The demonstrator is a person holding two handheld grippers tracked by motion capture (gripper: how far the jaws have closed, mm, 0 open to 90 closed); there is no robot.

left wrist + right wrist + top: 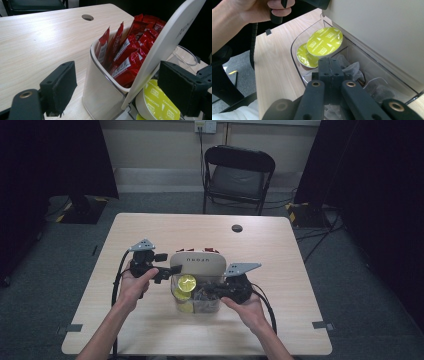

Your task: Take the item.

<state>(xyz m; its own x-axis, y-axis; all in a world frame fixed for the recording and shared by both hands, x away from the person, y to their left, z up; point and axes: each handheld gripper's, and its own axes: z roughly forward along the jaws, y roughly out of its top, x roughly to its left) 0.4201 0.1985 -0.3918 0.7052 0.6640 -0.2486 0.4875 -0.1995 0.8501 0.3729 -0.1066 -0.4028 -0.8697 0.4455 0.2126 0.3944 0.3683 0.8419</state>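
A clear compartment box [216, 309] stands in the middle of the table with its white lid [197, 262] raised. Red sachets [127, 55] stand upright in its rear compartment. Two yellow-green capsules [325, 45] lie in the front left compartment, and wrapped tea bags [352, 70] sit beside them. My left gripper [120, 85] is open at the box's left side, with the lid's [170, 42] edge between its pads [60, 85]. My right gripper [329, 62] is shut, tips down inside the box just above the tea bags. I see nothing between its jaws.
A round cable hole [237, 228] sits in the light wooden table [280, 320] behind the box. A black folding chair [239, 172] stands beyond the far edge. The person's left hand [249, 12] grips the left gripper's handle beside the box.
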